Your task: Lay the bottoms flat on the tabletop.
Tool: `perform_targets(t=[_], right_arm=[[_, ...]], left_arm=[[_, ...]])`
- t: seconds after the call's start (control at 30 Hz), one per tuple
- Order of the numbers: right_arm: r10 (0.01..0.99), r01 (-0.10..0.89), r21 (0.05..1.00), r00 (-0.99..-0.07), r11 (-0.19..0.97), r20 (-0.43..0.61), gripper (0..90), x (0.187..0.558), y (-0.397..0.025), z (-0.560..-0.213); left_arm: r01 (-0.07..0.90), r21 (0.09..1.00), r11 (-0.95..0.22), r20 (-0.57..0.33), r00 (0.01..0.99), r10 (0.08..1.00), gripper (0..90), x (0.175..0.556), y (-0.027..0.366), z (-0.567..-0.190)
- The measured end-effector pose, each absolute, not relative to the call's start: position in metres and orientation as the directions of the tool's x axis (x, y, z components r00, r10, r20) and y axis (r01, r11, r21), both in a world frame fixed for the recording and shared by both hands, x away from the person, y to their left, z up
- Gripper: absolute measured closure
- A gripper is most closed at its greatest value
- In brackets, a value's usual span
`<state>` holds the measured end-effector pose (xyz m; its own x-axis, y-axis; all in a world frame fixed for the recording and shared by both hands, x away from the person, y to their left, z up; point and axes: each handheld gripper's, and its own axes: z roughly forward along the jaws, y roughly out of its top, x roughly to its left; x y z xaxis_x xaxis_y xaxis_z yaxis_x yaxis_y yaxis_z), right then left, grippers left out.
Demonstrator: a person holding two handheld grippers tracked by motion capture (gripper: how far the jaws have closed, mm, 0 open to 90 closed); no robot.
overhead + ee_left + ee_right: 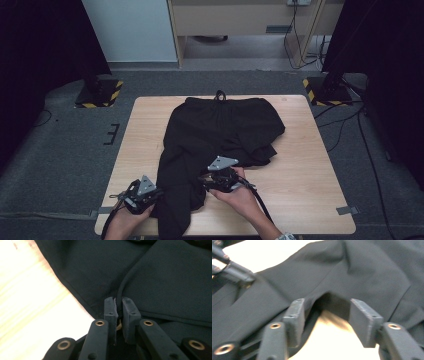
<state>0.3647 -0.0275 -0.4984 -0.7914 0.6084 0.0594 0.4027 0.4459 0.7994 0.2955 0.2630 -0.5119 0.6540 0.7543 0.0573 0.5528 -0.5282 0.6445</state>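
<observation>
A black pair of trousers [220, 127] lies on the wooden table [300, 170], waistband at the far edge, one leg running toward the near edge. My left gripper [159, 192] sits at the near left beside that leg. In the left gripper view its jaws are shut on a hem edge of the black trousers [160, 285], with my left gripper [119, 305] pinching the seam. My right gripper [204, 181] rests at the leg's right edge. My right gripper [325, 315] stands open in the right gripper view, cloth [352, 272] lying beyond the jaws and bare table between them.
Grey carpet surrounds the table. Two stands with yellow-black striped bases [100, 92] [327, 90] flank the far corners. Cables [350, 125] trail on the right floor. A light wooden cabinet [240, 20] stands at the back. Bare wood [305, 195] shows right of the trousers.
</observation>
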Motion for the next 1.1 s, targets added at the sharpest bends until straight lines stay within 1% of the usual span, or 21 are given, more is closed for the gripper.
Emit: perform_targets(t=[0.07, 0.17, 0.23, 0.3, 0.37, 0.4, 0.43, 0.47, 0.57, 0.63, 0.67, 0.7, 0.8, 0.83, 0.93, 1.1], right_arm=[[0.618, 0.394, 0.809, -0.785, 0.437, 0.049, 38.7, 0.369, -0.022, -0.498], [0.626, 0.38, 0.823, -0.779, 0.423, 0.038, 35.4, 0.372, -0.014, -0.498], [0.613, 0.367, 0.819, -0.789, 0.441, 0.024, 37.3, 0.372, -0.009, -0.5], [0.593, 0.369, 0.792, -0.805, 0.487, 0.011, 43.0, 0.372, -0.004, -0.506], [0.591, 0.382, 0.751, -0.806, 0.538, -0.013, 47.2, 0.372, -0.001, -0.513], [0.589, 0.387, 0.744, -0.808, 0.544, -0.01, 48.1, 0.373, -0.001, -0.516], [0.586, 0.392, 0.742, -0.81, 0.543, 0.0, 50.1, 0.373, 0.0, -0.518], [0.584, 0.386, 0.749, -0.812, 0.539, -0.001, 54.4, 0.373, 0.0, -0.519], [0.568, 0.367, 0.758, -0.823, 0.539, -0.005, 63.2, 0.372, 0.001, -0.518], [0.556, 0.359, 0.742, -0.831, 0.566, -0.022, 69.8, 0.372, 0.003, -0.521], [0.551, 0.362, 0.732, -0.834, 0.576, -0.021, 75.6, 0.372, 0.003, -0.523], [0.545, 0.358, 0.724, -0.838, 0.589, -0.028, 79.3, 0.372, 0.003, -0.524], [0.546, 0.354, 0.728, -0.837, 0.587, -0.032, 85.8, 0.37, -0.001, -0.525], [0.545, 0.351, 0.734, -0.838, 0.581, -0.032, 86.5, 0.369, -0.004, -0.524], [0.557, 0.358, 0.75, -0.83, 0.556, -0.017, 87.2, 0.362, -0.021, -0.521], [0.598, 0.376, 0.761, -0.801, 0.528, -0.019, 86.4, 0.353, -0.056, -0.522]], left_arm=[[0.547, 0.645, -0.533, 0.058, 0.661, 0.748, 82.9, 0.292, 0.266, -0.511], [0.547, 0.652, -0.525, 0.057, 0.656, 0.753, 83.4, 0.286, 0.273, -0.509], [0.561, 0.655, -0.506, 0.058, 0.631, 0.774, 82.1, 0.283, 0.278, -0.508], [0.566, 0.67, -0.48, 0.051, 0.609, 0.791, 79.6, 0.284, 0.282, -0.507], [0.566, 0.686, -0.457, 0.054, 0.587, 0.808, 73.6, 0.287, 0.283, -0.506], [0.556, 0.707, -0.436, 0.049, 0.577, 0.815, 68.0, 0.289, 0.284, -0.506], [0.547, 0.723, -0.422, 0.05, 0.567, 0.822, 59.9, 0.29, 0.283, -0.504], [0.533, 0.741, -0.408, 0.056, 0.557, 0.829, 54.2, 0.291, 0.283, -0.503], [0.527, 0.764, -0.372, 0.045, 0.531, 0.846, 46.3, 0.3, 0.281, -0.504], [0.547, 0.751, -0.368, 0.038, 0.522, 0.852, 45.4, 0.31, 0.28, -0.508], [0.554, 0.747, -0.368, 0.038, 0.517, 0.855, 45.4, 0.314, 0.279, -0.509], [0.557, 0.746, -0.365, 0.033, 0.517, 0.855, 46.1, 0.316, 0.279, -0.51], [0.578, 0.726, -0.373, 0.014, 0.529, 0.848, 49.4, 0.318, 0.279, -0.515], [0.582, 0.715, -0.387, 0.016, 0.54, 0.842, 51.6, 0.317, 0.278, -0.516], [0.581, 0.702, -0.411, 0.032, 0.551, 0.834, 54.1, 0.315, 0.277, -0.518], [0.592, 0.671, -0.445, 0.059, 0.556, 0.829, 54.9, 0.313, 0.274, -0.52]])
